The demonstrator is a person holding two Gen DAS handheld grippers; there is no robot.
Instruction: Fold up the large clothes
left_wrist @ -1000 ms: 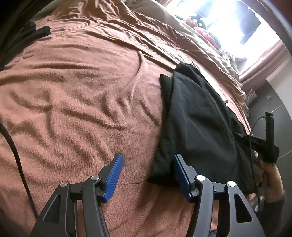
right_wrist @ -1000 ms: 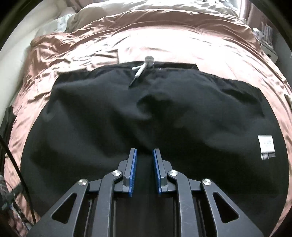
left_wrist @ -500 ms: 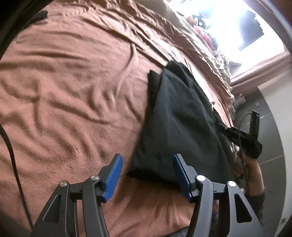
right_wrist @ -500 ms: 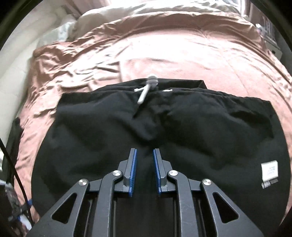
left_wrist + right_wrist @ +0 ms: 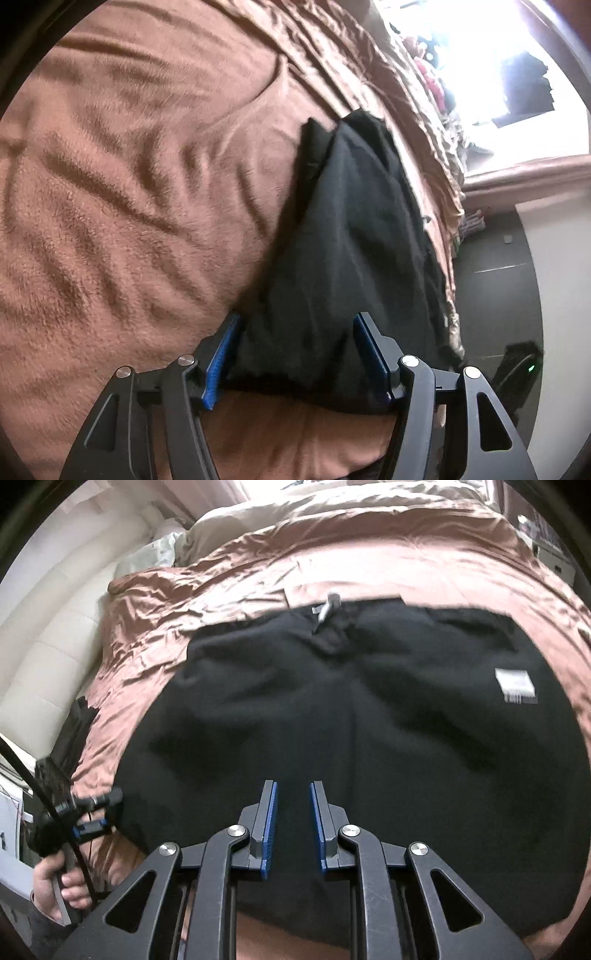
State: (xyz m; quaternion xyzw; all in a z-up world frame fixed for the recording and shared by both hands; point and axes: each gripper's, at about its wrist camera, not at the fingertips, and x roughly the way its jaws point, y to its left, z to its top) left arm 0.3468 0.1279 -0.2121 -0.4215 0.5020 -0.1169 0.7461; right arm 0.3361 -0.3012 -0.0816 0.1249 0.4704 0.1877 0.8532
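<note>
On the bed [image 5: 110,192], spread with a rumpled brown blanket, lies a black garment [image 5: 351,258], folded over into a broad, flat shape. From the left wrist view its near corner sits between the blue pads of the left gripper [image 5: 295,354], whose jaws stand wide apart on either side of the cloth without pinching it. The garment runs away from that gripper toward the bright window [image 5: 480,74] at the far side of the room.

From the right wrist view the same black garment [image 5: 351,720] fills most of the frame, lying across the pinkish-brown cover [image 5: 258,572]. A white label [image 5: 515,685] shows on its right part, and a small grey drawstring toggle [image 5: 327,607] rests at its far edge, near the middle. The right gripper [image 5: 293,827] hovers over the near edge of the cloth with its jaws narrowly parted; black fabric shows in the gap, but whether the pads actually pinch it cannot be told. At the lower left of this view the person's left hand [image 5: 62,882] clasps the handle of the other gripper, which sits at the garment's left corner.
</note>
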